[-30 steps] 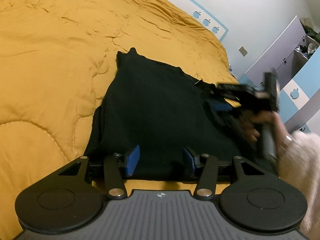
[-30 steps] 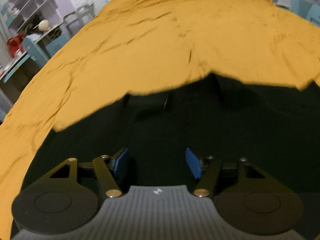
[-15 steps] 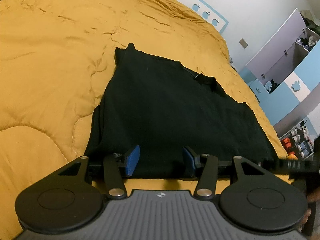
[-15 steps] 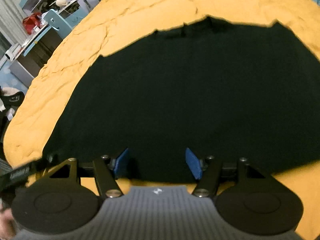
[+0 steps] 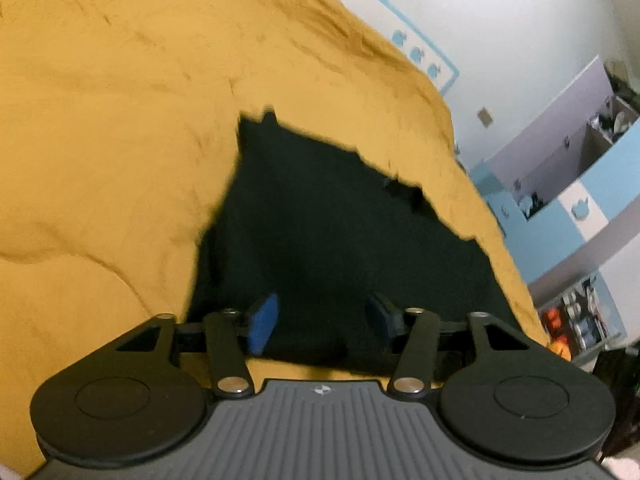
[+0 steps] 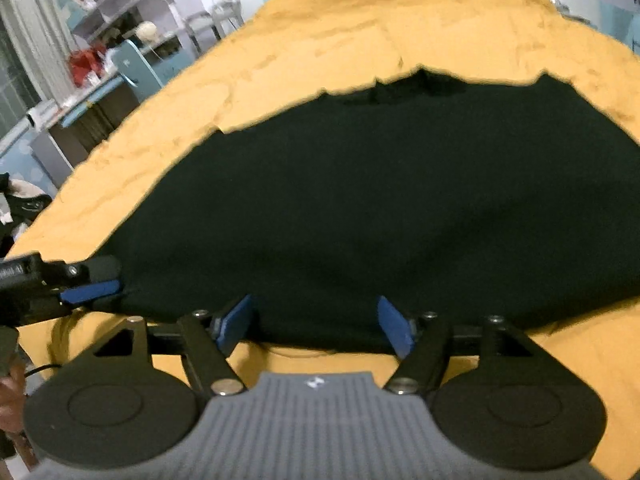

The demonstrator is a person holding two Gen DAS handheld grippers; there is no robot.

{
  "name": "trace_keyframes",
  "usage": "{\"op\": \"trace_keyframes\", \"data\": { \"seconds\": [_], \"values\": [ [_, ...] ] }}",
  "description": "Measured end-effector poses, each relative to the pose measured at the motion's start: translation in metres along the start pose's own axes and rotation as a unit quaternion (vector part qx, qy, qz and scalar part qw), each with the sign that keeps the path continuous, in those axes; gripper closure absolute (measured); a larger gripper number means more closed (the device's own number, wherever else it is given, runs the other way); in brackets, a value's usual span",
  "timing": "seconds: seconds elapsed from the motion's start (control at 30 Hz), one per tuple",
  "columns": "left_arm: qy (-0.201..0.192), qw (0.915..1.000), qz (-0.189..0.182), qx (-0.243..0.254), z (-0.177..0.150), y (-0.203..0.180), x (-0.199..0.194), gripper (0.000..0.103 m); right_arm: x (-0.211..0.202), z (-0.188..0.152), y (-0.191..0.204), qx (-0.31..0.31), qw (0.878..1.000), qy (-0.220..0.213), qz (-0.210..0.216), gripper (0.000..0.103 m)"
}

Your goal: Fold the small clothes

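A black garment (image 5: pixel 340 240) lies spread flat on the yellow quilt (image 5: pixel 120 120). My left gripper (image 5: pixel 322 320) hovers over its near hem at the left corner; the jaws are opening, the cloth edge lies below them and the pads do not press it. My right gripper (image 6: pixel 316 322) stands over the same hem of the black garment (image 6: pixel 380 200) further right, jaws also opening with nothing pinched. In the right wrist view the left gripper (image 6: pixel 106 282) shows at the garment's near left corner, with a hand behind it.
The yellow quilt (image 6: pixel 360 32) covers the whole bed around the garment. Blue and white cupboards (image 5: pixel 580 184) stand past the bed's right side. A desk and shelves with clutter (image 6: pixel 100 60) lie beyond its left side.
My right gripper drew back from over the garment's middle to its near hem and left the left wrist view. Both pairs of jaws have widened. The left view lifted slightly.
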State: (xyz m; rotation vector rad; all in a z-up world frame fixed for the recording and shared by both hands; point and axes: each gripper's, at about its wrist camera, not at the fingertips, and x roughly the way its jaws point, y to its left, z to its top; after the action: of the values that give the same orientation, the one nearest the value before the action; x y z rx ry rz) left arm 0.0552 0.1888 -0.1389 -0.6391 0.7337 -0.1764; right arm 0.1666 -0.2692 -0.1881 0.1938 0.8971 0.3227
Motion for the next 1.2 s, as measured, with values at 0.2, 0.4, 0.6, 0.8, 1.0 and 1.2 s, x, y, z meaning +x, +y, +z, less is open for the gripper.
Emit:
{"op": "trace_keyframes", "data": {
  "seconds": [0.2, 0.4, 0.6, 0.8, 1.0, 1.2],
  "values": [
    [-0.025, 0.9988, 0.041, -0.002, 0.028, 0.022, -0.036, 0.025, -0.015, 0.004, 0.050, -0.119, 0.992, -0.045, -0.007, 0.034],
    [-0.008, 0.9967, 0.076, -0.027, 0.049, 0.051, -0.035, 0.025, 0.007, -0.019, 0.130, -0.272, 0.960, -0.048, 0.047, 0.034],
    [0.002, 0.9966, 0.054, -0.063, 0.057, 0.072, -0.022, 0.025, 0.054, -0.047, 0.194, -0.412, 0.907, -0.080, -0.021, 0.037],
    [0.033, 0.9981, 0.007, -0.052, 0.083, 0.078, 0.008, 0.025, 0.076, -0.045, 0.230, -0.438, 0.893, -0.098, -0.023, 0.046],
    [0.079, 0.9930, -0.029, -0.083, 0.120, 0.097, 0.067, 0.026, 0.094, -0.045, 0.246, -0.437, 0.893, -0.106, -0.024, 0.059],
    [0.090, 0.9866, -0.075, -0.114, 0.143, 0.110, 0.120, 0.026, 0.095, -0.048, 0.242, -0.405, 0.906, -0.121, -0.015, 0.074]
  ]
}}
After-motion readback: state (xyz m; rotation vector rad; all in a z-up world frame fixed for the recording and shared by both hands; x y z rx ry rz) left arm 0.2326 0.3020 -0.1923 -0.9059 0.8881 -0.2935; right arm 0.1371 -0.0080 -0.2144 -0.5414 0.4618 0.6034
